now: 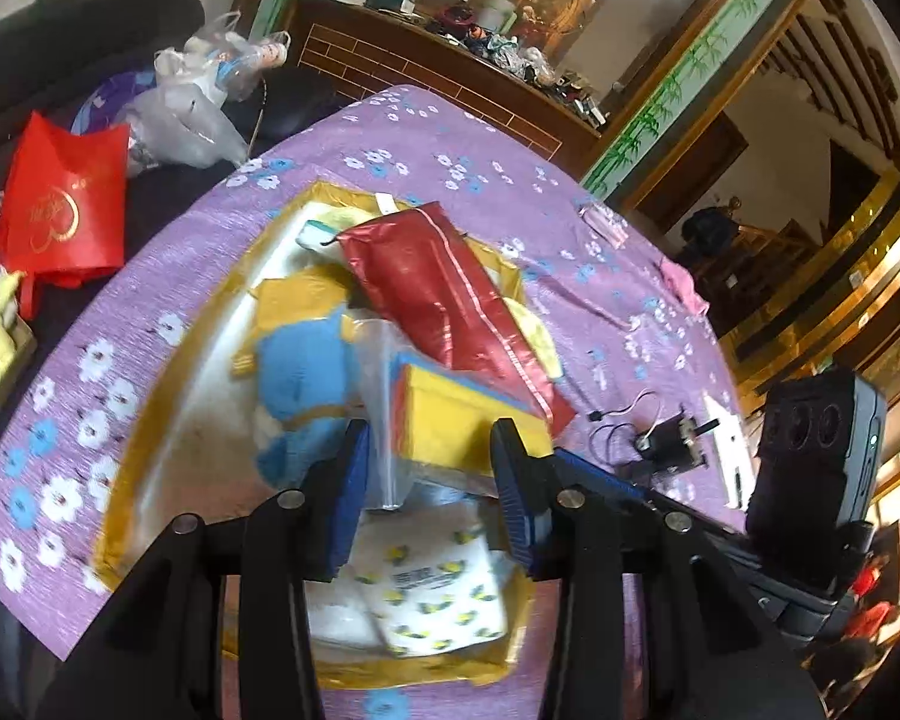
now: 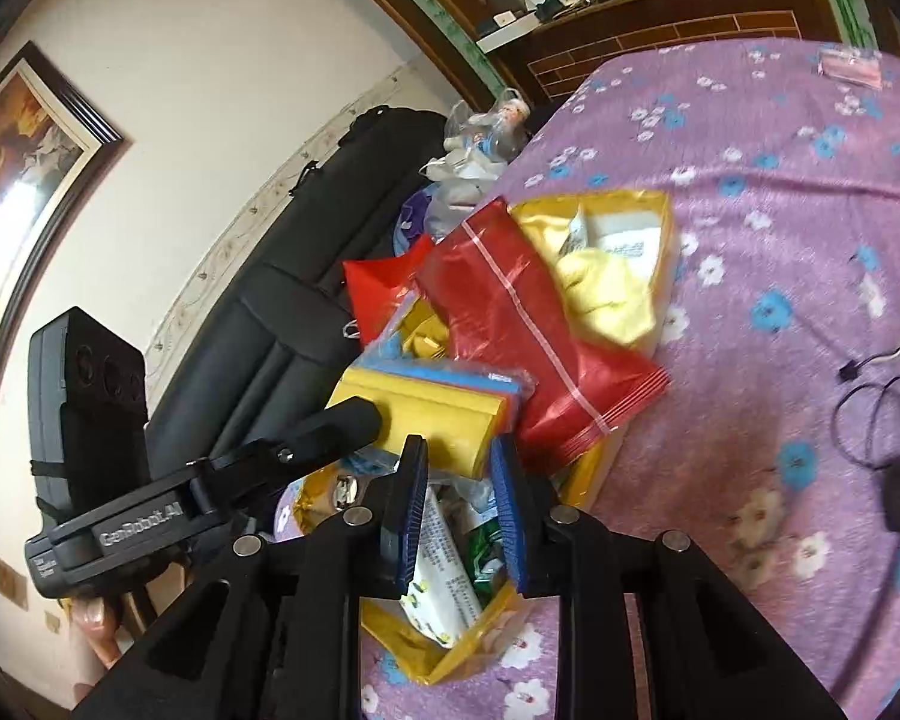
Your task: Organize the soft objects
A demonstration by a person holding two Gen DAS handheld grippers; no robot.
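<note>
- One gold tray [image 1: 150, 420] sits on the counter [image 1: 462, 138] under a purple flowered cloth; the soft things are piled in it.
- One red foil bag [image 1: 450, 300] lies slanted on top of the pile, partly over one pale yellow cloth [image 2: 606, 294].
- One pack of sponges [image 1: 462, 420], yellow face with blue edges, in clear wrap, rests against the red bag's lower end.
- One blue and yellow plush toy [image 1: 306, 378] lies in the tray's left part; only the left wrist view shows it clearly.
- One white tissue pack with a lemon print [image 1: 432, 594] lies at the tray's near end.
- Left gripper [image 1: 432, 480]: fingers apart, straddling the sponge pack's near edge; contact cannot be told through the blur.
- Right gripper [image 2: 459, 492]: fingers apart, poised over the near end of the tray just below the sponge pack.
- Only the right wrist view shows a green wrapper [image 2: 486, 546] beside the tissue pack.
- Only the left wrist view shows the red tote bag [image 1: 60, 204] on the dark sofa.
</note>
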